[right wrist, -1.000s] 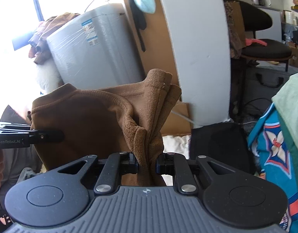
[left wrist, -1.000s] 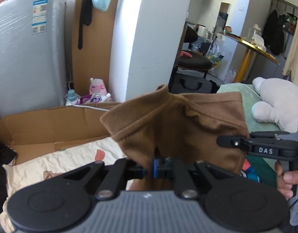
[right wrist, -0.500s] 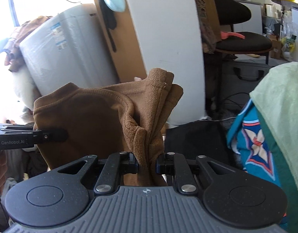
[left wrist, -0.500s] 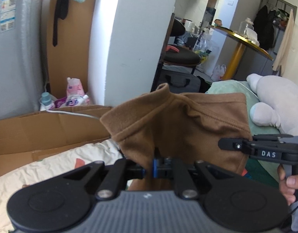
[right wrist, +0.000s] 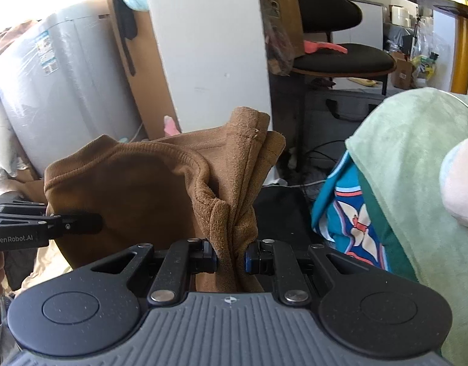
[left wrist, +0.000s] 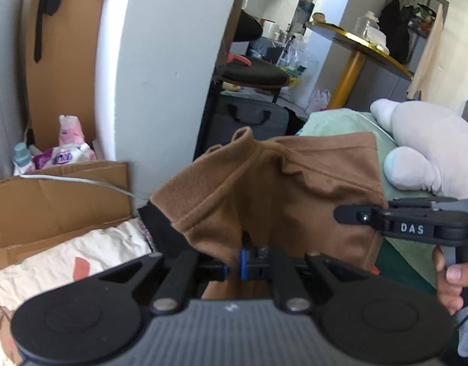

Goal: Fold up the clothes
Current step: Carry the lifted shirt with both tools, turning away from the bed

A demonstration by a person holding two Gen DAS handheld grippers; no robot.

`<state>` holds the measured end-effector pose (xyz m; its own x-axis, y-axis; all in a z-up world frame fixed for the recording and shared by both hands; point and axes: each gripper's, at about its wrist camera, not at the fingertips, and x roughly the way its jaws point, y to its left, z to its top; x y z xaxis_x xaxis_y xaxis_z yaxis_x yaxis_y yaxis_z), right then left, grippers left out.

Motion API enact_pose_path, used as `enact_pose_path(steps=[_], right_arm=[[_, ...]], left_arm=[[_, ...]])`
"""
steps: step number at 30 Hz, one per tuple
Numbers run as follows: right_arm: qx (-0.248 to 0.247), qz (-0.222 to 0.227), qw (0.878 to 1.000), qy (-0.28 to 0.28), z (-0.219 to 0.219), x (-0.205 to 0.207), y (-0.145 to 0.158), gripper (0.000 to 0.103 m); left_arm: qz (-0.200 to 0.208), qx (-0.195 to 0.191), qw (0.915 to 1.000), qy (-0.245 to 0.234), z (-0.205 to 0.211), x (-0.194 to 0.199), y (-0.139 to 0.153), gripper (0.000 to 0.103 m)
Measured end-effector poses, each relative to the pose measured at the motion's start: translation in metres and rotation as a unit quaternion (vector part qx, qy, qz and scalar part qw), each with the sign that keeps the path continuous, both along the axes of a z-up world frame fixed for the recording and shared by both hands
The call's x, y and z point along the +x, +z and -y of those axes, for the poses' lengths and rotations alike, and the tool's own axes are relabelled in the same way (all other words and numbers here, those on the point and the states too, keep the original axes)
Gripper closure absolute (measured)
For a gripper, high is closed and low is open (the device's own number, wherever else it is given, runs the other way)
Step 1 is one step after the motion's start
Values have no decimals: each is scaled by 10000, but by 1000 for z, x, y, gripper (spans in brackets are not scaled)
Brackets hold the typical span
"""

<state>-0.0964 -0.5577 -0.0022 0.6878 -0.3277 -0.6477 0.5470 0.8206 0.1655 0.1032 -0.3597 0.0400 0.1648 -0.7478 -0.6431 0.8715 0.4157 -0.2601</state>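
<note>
A brown fleece garment (left wrist: 282, 195) hangs in the air between both grippers. My left gripper (left wrist: 238, 267) is shut on one bunched edge of it, the cloth rising above the fingers. In the right wrist view the same brown garment (right wrist: 136, 195) spreads leftward, and my right gripper (right wrist: 230, 257) is shut on a thick fold of it. Each gripper shows in the other's view: the right gripper (left wrist: 353, 215) at the garment's right edge, the left gripper (right wrist: 90, 222) at its left edge. A hand (left wrist: 450, 277) holds the right tool.
A white patterned sheet (left wrist: 66, 262) lies below left, backed by cardboard (left wrist: 50, 195). A white pillar (left wrist: 169, 61) stands ahead. Green blanket (right wrist: 417, 158) and a white plush toy (left wrist: 429, 152) lie right. A black chair (right wrist: 340, 55) and grey bag (left wrist: 249, 119) stand behind.
Both grippers have carried the brown garment rightward and a little lower; the grey wrapped appliance slid out of the left view. Both grips stayed the same.
</note>
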Motion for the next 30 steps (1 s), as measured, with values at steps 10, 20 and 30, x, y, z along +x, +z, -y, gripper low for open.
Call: enact_pose_path(steps=[10, 20, 30], right_arm=[[-90, -151, 9996, -239, 27, -14, -21, 88], [-395, -461, 9978, -265, 38, -22, -46, 88], [-635, -437, 9970, -84, 49, -10, -75, 87]], left_arm=[[-70, -130, 9995, -261, 23, -9, -23, 95], [-217, -269, 9982, -480, 38, -22, -53, 95], [-484, -592, 9953, -600, 43, -4, -83, 95]])
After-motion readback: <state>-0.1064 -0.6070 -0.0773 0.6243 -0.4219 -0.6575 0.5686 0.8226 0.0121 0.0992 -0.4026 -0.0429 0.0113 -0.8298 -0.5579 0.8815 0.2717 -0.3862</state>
